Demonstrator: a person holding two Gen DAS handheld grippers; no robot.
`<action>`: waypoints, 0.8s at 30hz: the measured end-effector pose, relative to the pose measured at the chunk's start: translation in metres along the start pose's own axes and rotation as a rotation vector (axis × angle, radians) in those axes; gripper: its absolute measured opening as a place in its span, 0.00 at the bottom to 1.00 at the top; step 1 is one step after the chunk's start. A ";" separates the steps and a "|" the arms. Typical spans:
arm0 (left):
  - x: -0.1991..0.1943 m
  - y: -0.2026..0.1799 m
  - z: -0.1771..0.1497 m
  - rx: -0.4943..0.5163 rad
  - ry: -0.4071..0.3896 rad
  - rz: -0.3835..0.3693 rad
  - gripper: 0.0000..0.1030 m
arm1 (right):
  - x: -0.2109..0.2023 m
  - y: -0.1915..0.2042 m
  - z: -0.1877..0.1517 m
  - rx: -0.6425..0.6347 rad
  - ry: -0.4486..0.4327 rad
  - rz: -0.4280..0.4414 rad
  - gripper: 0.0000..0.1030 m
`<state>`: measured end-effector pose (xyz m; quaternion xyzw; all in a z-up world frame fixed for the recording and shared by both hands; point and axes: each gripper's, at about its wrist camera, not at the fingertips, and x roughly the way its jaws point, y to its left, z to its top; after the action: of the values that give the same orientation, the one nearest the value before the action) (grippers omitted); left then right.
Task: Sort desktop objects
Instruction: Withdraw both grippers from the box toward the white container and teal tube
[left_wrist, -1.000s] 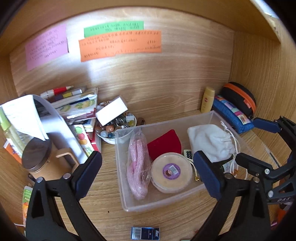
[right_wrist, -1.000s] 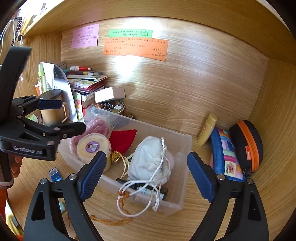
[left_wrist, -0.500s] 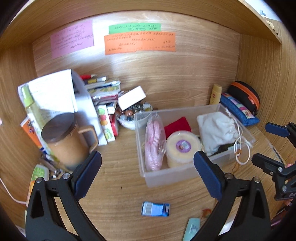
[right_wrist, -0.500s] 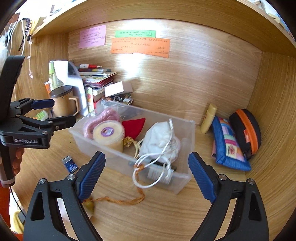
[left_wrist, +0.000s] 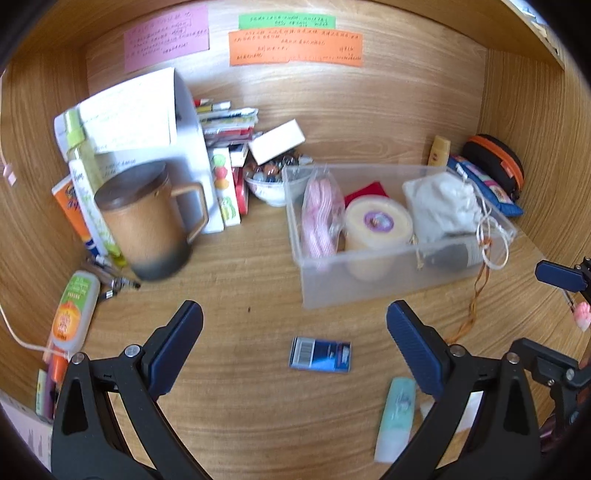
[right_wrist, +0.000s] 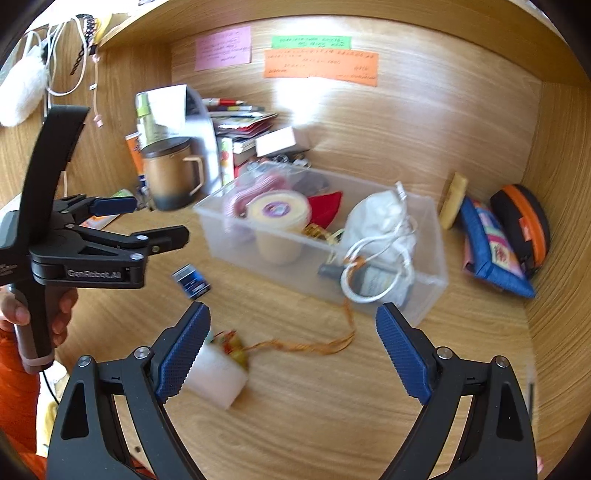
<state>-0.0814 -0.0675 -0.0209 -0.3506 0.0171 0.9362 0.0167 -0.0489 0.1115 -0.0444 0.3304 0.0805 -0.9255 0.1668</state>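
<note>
A clear plastic bin (left_wrist: 369, 273) (right_wrist: 424, 284) sits on the wooden desk. It holds a pink bagged rope (left_wrist: 319, 218), a round yellow tub (left_wrist: 376, 225), a red cloth (left_wrist: 365, 192) and a white drawstring pouch (left_wrist: 439, 206) (right_wrist: 380, 221). My left gripper (left_wrist: 293, 343) is open and empty, above a small blue box (left_wrist: 319, 353) (right_wrist: 191, 280). My right gripper (right_wrist: 291, 350) is open and empty; a white block with an orange tassel cord (right_wrist: 218, 373) lies by its left finger. A pale green tube (left_wrist: 395, 417) lies at the front.
A brown lidded mug (left_wrist: 147, 225), books, a bowl of small items (left_wrist: 269, 181) and bottles crowd the left back. A yellow bottle (left_wrist: 439, 151), a blue pencil case (right_wrist: 491, 243) and a black-orange pouch (right_wrist: 524, 221) sit at the right wall. Coloured notes hang on the back panel.
Both grippers have pulled back from the bin toward the desk's front, so the blue box, green tube and white block have come into view. Both stay open.
</note>
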 end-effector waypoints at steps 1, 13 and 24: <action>0.000 0.001 -0.004 -0.002 0.005 0.003 0.98 | 0.000 0.004 -0.003 -0.002 0.003 0.007 0.87; -0.002 0.017 -0.042 -0.046 0.063 -0.001 0.98 | 0.012 0.036 -0.029 -0.007 0.045 0.094 0.88; -0.003 0.013 -0.064 -0.023 0.096 0.011 0.98 | 0.030 0.038 -0.037 0.059 0.071 0.118 0.86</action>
<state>-0.0374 -0.0828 -0.0667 -0.3954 0.0092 0.9184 0.0068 -0.0353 0.0784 -0.0936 0.3717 0.0394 -0.9037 0.2086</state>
